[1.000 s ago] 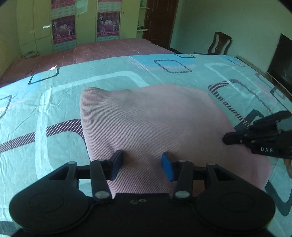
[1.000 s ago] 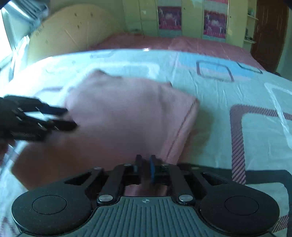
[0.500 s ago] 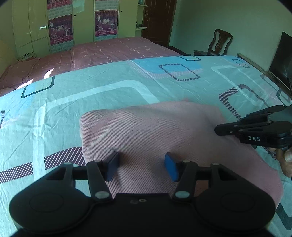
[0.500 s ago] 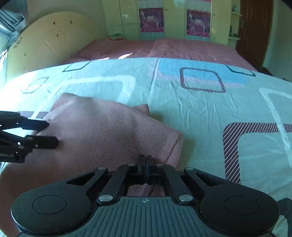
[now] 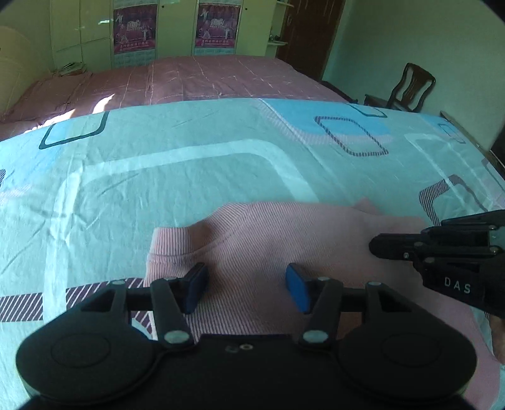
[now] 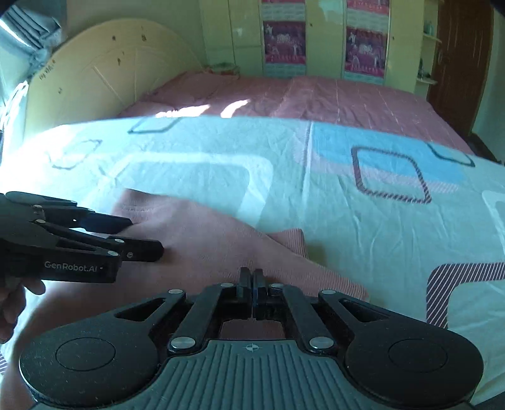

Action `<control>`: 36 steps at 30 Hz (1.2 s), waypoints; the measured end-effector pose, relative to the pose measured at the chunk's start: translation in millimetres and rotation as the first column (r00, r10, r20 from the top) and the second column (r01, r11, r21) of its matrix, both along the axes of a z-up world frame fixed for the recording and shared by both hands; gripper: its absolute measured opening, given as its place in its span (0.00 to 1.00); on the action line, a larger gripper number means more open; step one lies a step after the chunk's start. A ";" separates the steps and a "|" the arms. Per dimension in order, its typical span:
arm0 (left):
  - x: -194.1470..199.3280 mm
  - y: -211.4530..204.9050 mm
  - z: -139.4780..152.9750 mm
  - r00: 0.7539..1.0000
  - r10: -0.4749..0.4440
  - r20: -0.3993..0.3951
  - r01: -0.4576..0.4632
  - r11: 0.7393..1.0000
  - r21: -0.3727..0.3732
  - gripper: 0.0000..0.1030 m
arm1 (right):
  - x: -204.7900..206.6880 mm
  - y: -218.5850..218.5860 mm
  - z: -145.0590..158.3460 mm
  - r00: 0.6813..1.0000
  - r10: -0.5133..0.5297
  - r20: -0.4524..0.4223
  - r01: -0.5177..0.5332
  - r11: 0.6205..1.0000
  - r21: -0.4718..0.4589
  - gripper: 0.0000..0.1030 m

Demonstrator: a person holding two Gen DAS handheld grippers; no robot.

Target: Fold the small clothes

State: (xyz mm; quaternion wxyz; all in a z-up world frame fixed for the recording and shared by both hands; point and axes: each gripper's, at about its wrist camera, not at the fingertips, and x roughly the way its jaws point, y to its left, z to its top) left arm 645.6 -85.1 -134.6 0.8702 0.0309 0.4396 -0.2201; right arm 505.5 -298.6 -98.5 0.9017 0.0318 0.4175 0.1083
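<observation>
The left gripper (image 5: 246, 287) points steeply downward, its jaws opening with nothing pinched between them. The right gripper (image 6: 252, 287) is closed, angled downward too.

The pink garment's (image 5: 284, 246) near edge hides under the left gripper (image 5: 246, 287); poster (image 5: 135, 30) print is too small to read.

You have a pink ribbed garment (image 5: 271, 239) on a teal sheet (image 5: 157, 176) with blue-and-maroon striped squares; black tongs (image 5: 246, 285), blue pads (image 5: 296, 291).

R gripper (image 6: 252, 288) shut over pink garment (image 6: 205, 243); L gripper (image 6: 139, 235) opening.
</observation>
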 end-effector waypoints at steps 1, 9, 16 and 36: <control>0.3 2.3 0.1 1.000 0.015 -0.007 -0.015 1.000 -0.017 0.55 | 3.0 -2.4 -1.1 1.000 -0.022 -0.010 0.022 1.000 -0.001 0.00; -35.1 9.7 22.3 0.995 0.055 0.083 -0.056 0.998 0.006 0.60 | -14.1 -11.6 14.3 0.998 -0.060 0.024 0.058 0.997 0.058 0.21; -73.2 7.1 37.8 0.989 0.069 0.130 -0.074 0.997 0.037 0.67 | -56.5 1.7 35.8 0.993 0.056 0.102 -0.065 0.994 0.083 0.64; -139.0 73.4 24.5 0.970 0.237 -0.047 -0.241 0.961 -0.136 0.76 | -129.0 -113.2 1.5 0.994 -0.041 -0.100 0.083 0.878 0.471 0.47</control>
